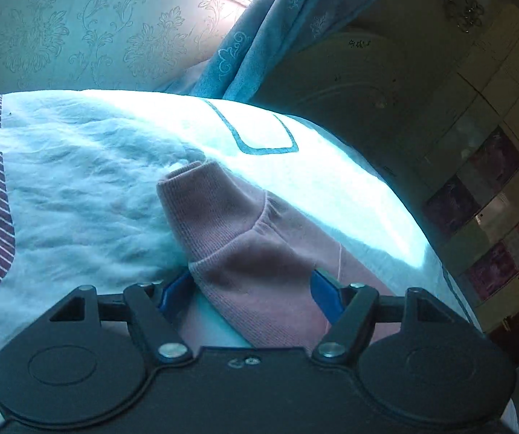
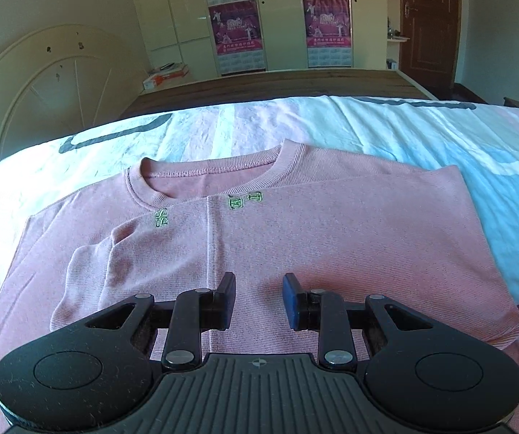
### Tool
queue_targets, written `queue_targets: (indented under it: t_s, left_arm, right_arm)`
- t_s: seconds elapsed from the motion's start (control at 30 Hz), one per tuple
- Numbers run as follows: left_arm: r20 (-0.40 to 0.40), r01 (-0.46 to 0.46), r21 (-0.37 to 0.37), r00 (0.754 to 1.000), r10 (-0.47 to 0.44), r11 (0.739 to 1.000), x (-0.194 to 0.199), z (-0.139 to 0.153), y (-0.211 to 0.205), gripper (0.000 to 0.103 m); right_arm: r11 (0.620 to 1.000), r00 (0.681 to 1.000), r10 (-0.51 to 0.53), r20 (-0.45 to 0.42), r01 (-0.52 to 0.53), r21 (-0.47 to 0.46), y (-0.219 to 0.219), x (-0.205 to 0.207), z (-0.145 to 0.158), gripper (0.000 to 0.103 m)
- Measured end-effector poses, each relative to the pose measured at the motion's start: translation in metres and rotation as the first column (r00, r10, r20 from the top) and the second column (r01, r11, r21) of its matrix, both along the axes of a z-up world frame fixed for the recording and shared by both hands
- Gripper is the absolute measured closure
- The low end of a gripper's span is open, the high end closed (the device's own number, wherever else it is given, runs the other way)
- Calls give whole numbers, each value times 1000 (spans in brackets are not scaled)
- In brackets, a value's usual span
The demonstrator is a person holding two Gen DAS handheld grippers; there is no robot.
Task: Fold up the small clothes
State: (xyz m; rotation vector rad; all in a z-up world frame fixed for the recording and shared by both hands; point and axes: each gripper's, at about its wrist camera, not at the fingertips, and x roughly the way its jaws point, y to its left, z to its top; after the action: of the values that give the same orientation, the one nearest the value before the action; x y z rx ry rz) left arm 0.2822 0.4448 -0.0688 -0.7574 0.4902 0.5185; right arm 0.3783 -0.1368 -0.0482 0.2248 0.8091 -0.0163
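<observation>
Pink knit sweatshirt lies face-up and flat on the bedsheet, neckline toward the far headboard side, green embroidery just below the collar. Landmark for everything below = that collar.

Right gripper: hovers over the chest panel, nearer the hem than the collar, pointing down toward the cloth and on toward the collar. Jaws part-way apart, nothing between the pads, bare fabric showing in the gap. Reads as parked over the body, maybe to pin the panel while the other side gets folded. Contact with the fabric: cannot tell.

Left gripper: out at a sleeve end, well away from the collar. Ribbed cuff runs up between the blue pads, jaws standing wide around it. One pad sits against the cuff edge, but I see no pinch, so I call it straddling, not gripping. Sleeve lies across the sheet and passes under the gripper body.

Why this layout: cuff is the natural handle for swinging a sleeve in toward the collar line, and a flat front keeps the fold square. One sleeve on the left in the right wrist view looks already laid across the body.

Judgement: sleeve-fold stage, early to mid. Risk: thick rib slips out if the jaws close shallow.
</observation>
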Motion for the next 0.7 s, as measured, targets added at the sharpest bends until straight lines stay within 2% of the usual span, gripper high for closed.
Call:
queue_targets:
  t_s: [0.07, 0.1, 0.17, 0.2, 0.27, 0.3, 0.4, 0.53, 0.6, 0.7]
  left_arm:
    - [32, -20, -23, 999, 21, 1000, 0, -3, 7, 40]
    - [43, -30, -35, 999, 31, 999, -1, -4, 10, 50]
    - [45, -36, -76, 998, 39, 996, -1, -9, 19, 90]
    - [52, -32, -114, 998, 39, 993, -2, -15, 25, 94]
    - [95, -48, -164, 993, 64, 985, -7, -18, 28, 94]
    - [98, -48, -157, 993, 64, 987, -7, -17, 25, 94]
    - [91, -6, -118, 996, 17, 993, 3, -12, 10, 95]
    - [146, 126, -21, 982, -122, 992, 23, 13, -41, 95]
    - [147, 209, 21, 967, -210, 978, 37, 24, -75, 95]
    - [93, 381, 109, 916, -391, 918, 64, 35, -150, 95]
  right_arm:
    - [1000, 1000, -6, -1, 6, -4, 1, 3, 2, 75]
    - [1000, 1000, -7, -2, 7, -8, 1, 4, 2, 75]
    - [1000, 1000, -12, -3, 12, -12, 1, 5, 4, 75]
    - [1000, 1000, -15, -5, 15, -13, 0, 6, 5, 75]
    - [1000, 1000, -22, -8, 22, -12, -2, 6, 6, 75]
    - [1000, 1000, -26, -8, 25, -11, -4, 6, 7, 75]
    - [999, 999, -39, -6, 39, -5, -10, 3, 7, 75]
    - [999, 999, -49, -8, 49, -4, -20, 1, 4, 75]
    - [998, 998, -56, -5, 56, 9, -27, 0, 3, 75]
    - [998, 998, -63, 1, 63, 24, -37, -2, 2, 75]
